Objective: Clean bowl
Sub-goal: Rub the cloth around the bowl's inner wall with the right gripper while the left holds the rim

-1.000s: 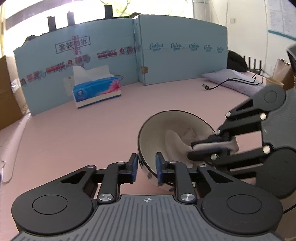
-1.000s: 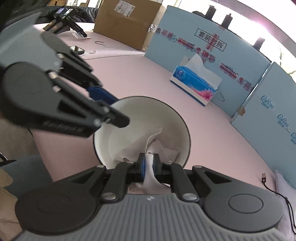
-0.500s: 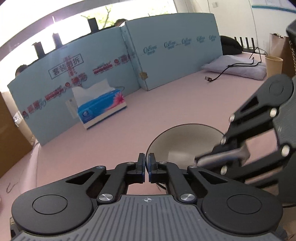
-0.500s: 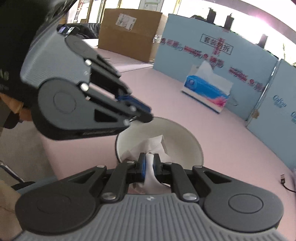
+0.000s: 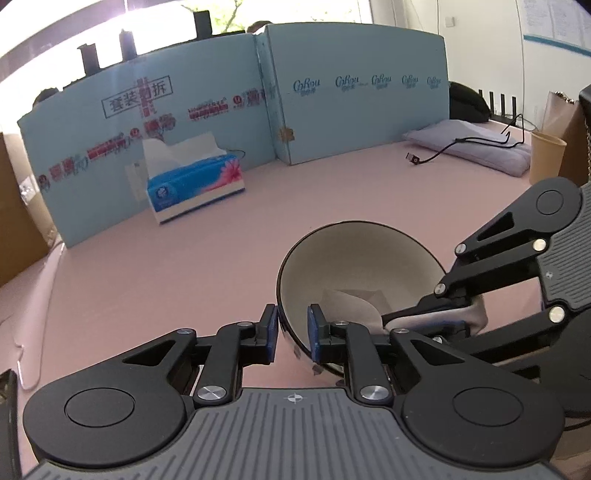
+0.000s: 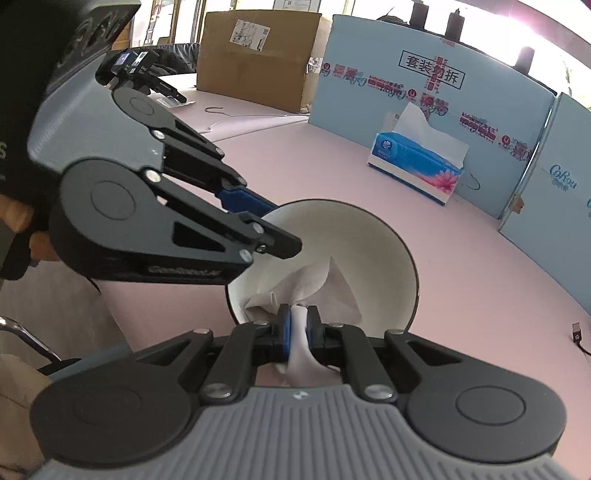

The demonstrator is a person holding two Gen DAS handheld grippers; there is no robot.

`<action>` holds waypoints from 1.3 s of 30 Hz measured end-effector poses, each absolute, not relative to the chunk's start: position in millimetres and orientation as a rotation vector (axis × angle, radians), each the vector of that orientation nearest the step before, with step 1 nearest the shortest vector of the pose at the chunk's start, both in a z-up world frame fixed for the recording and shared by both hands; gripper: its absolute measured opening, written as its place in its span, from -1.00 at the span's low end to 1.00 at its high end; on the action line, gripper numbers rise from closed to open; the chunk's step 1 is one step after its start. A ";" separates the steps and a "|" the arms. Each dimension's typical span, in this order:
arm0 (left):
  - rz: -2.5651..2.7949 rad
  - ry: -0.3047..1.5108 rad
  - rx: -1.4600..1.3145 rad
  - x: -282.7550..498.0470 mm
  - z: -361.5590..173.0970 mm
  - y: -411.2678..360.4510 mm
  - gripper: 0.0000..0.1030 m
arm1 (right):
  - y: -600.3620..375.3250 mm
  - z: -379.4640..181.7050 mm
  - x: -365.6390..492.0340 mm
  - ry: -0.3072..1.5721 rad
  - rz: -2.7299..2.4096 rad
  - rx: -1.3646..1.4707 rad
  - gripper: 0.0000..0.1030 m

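My left claw is opening again after pinching shut a moment ago; its pads now straddle the bowl rim without pressing. My right claw stays clamped on the tissue inside the bowl, which sits on the pink surface. Wiping goes on; bowl is only loosely steadied.

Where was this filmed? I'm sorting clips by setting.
Probably an office or lab set up for recording, not a kitchen: a pink table fenced by flattened blue cartons, a brown shipping box behind, papers pinned on the wall.
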State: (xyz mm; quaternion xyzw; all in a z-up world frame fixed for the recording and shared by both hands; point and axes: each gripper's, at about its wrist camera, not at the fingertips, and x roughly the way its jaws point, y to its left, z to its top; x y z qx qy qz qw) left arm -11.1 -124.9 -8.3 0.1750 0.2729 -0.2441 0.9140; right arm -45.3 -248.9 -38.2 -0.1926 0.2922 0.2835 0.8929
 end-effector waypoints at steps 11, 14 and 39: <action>-0.542 0.490 0.472 -16.7 -2.4 -144.9 -0.77 | -254.0 -41.7 -47.0 0.637 0.576 -0.484 -0.83; -0.547 0.481 0.508 -17.7 -3.4 -148.7 -0.77 | -253.5 -41.8 -46.3 0.645 0.578 -0.541 -0.83; -0.591 0.484 0.498 -15.9 -1.3 -142.9 -0.70 | -253.0 -30.4 -21.0 0.518 0.470 -0.619 -0.85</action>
